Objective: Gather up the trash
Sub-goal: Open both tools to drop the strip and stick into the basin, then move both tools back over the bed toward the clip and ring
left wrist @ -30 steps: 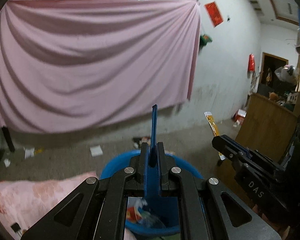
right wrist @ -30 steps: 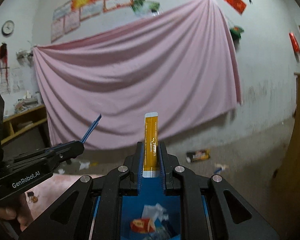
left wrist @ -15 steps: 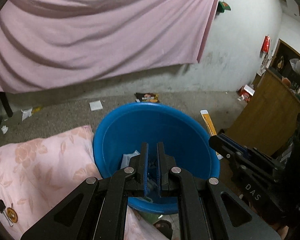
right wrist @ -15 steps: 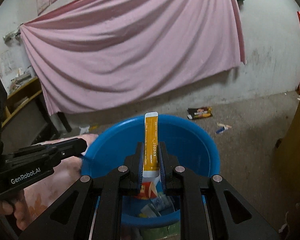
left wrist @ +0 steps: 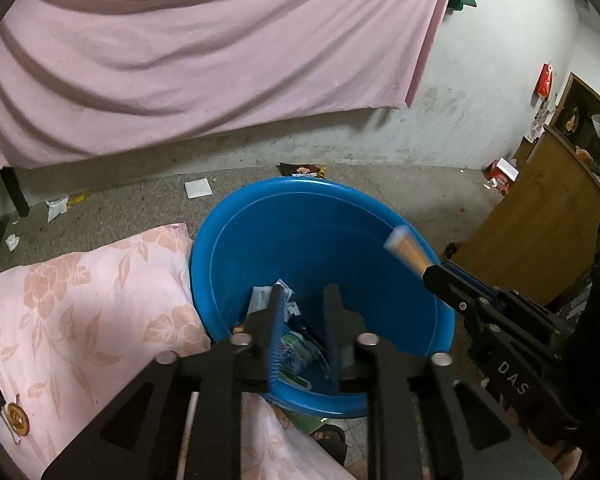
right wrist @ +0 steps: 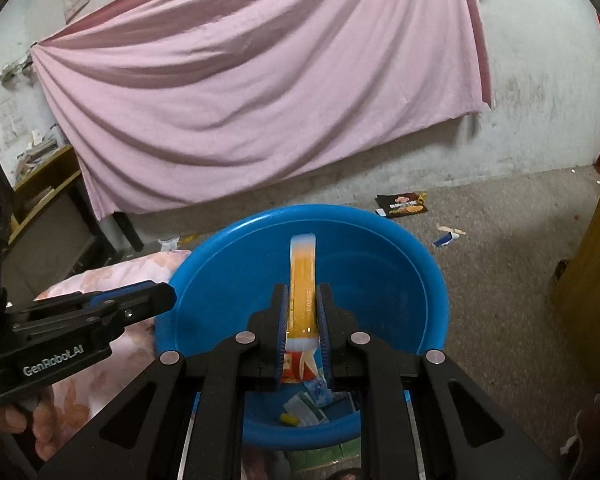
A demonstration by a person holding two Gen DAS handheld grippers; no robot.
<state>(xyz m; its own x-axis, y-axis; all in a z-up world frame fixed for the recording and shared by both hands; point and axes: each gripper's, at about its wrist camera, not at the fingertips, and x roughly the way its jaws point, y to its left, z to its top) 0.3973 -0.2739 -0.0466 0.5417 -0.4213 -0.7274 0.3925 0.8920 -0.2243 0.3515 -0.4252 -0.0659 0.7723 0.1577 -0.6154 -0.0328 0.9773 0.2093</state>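
A blue plastic basin stands on the floor with several wrappers at its bottom. My left gripper hangs over its near side; its jaws are opening and I see nothing between them. My right gripper is shut on a long yellow-orange sachet, which sticks up above the basin with more wrappers below. The left wrist view shows the right gripper at the basin's right rim with the blurred sachet. The left gripper reaches over the left rim in the right wrist view.
A pink floral pillow lies against the basin's left side. Litter on the concrete floor: a black snack packet, a white paper, a small blue-and-white scrap. A wooden cabinet stands right. A pink sheet covers the wall.
Both grippers have tipped down over the basin. The blue strip that stood in the left jaws is gone and those jaws have parted. The right still holds the sachet.
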